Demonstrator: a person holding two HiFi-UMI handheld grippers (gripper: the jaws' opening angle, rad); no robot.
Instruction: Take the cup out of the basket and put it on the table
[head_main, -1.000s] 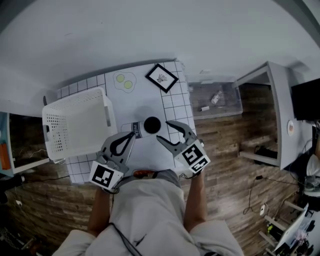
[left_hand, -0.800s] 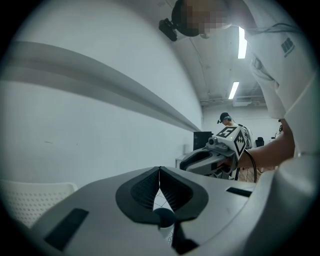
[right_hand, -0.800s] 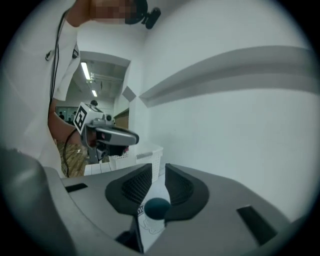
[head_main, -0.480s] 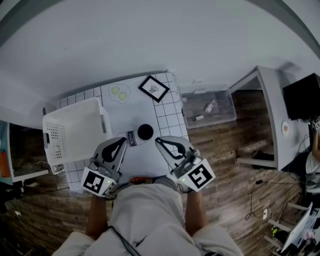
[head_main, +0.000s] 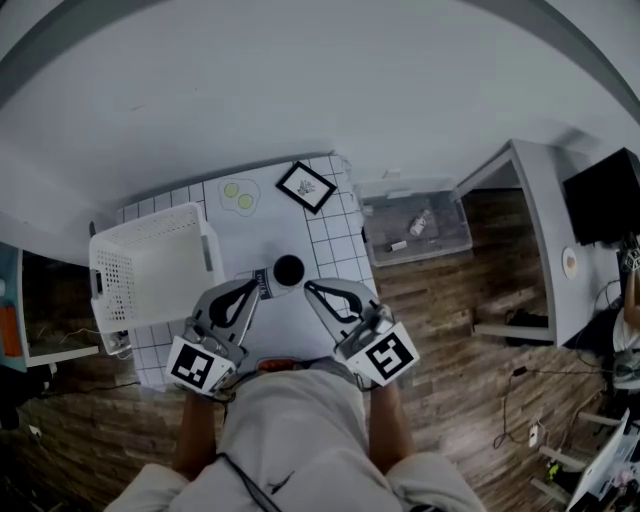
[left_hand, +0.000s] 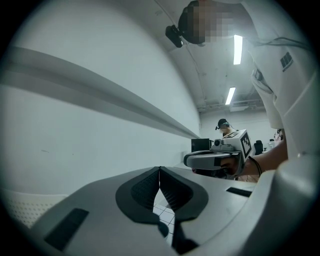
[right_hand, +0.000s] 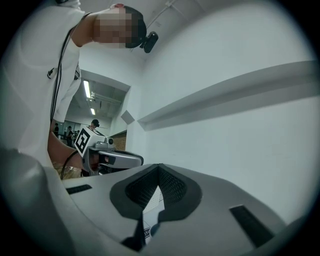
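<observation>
In the head view the black cup (head_main: 288, 269), with print on its side, stands upright on the white grid-patterned table (head_main: 338, 248), right of the white basket (head_main: 205, 243), which looks empty. My left gripper (head_main: 256, 285) is shut and empty, its tip just short of the cup on the left. At the cup's near right, my right gripper (head_main: 309, 288) is shut on nothing. The left gripper view shows my left gripper (left_hand: 159, 170) with pads meeting. The right gripper view shows the same of my right gripper (right_hand: 159, 167). Both point level at the white wall.
A framed picture (head_main: 305, 186) and a fried-egg mat (head_main: 238, 195) lie at the table's far side. A clear plastic bin (head_main: 415, 222) sits on the wooden floor to the right, with a white desk (head_main: 535, 235) beyond. A small red object (head_main: 275, 364) is at the near edge.
The right gripper's jaws, spread beside the cup a second ago, are closed. Both grippers have lifted and drawn back from the cup, which stays on the table.
</observation>
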